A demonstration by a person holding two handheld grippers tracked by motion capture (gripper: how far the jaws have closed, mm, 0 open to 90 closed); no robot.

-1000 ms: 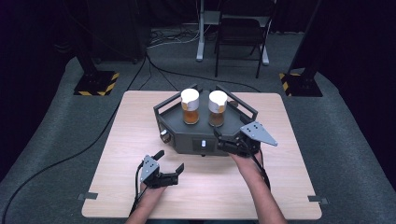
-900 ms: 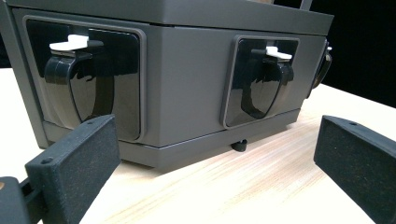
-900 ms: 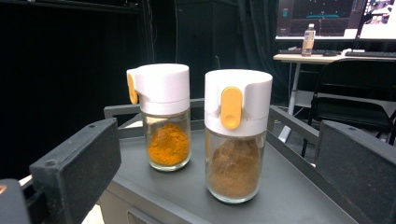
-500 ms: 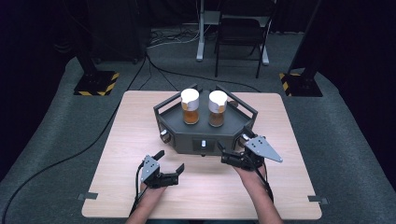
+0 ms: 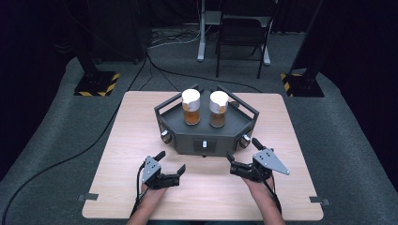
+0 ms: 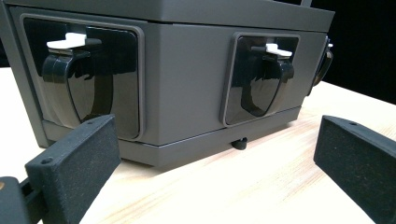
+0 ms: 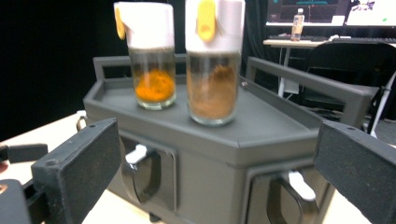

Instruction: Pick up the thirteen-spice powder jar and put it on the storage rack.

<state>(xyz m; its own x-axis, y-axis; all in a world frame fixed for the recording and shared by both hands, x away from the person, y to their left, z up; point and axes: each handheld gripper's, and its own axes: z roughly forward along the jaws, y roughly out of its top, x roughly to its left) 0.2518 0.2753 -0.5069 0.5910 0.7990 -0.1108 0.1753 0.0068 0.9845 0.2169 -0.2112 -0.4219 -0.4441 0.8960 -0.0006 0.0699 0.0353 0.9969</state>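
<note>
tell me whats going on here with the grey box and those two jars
A person holds a two-jaw gripper in each hand at a wooden table. Both the left gripper and the right gripper are open and empty, in front of a grey six-sided rack. Two white-capped spice jars, one orange and one brown, stand upright on top, untouched.

The dark grey six-sided metal box [image 6: 187, 79] ran past the left gripper view's top edge; the two glass spice jars [image 7: 187, 60] looked blurred, their white caps cropped.

place: lab/studio | cues: black curtains [image 5: 42, 42]; hazard-striped stand bases [image 5: 97, 84]; floor cables [image 5: 70, 154]; monitors [image 7: 345, 11]
</note>
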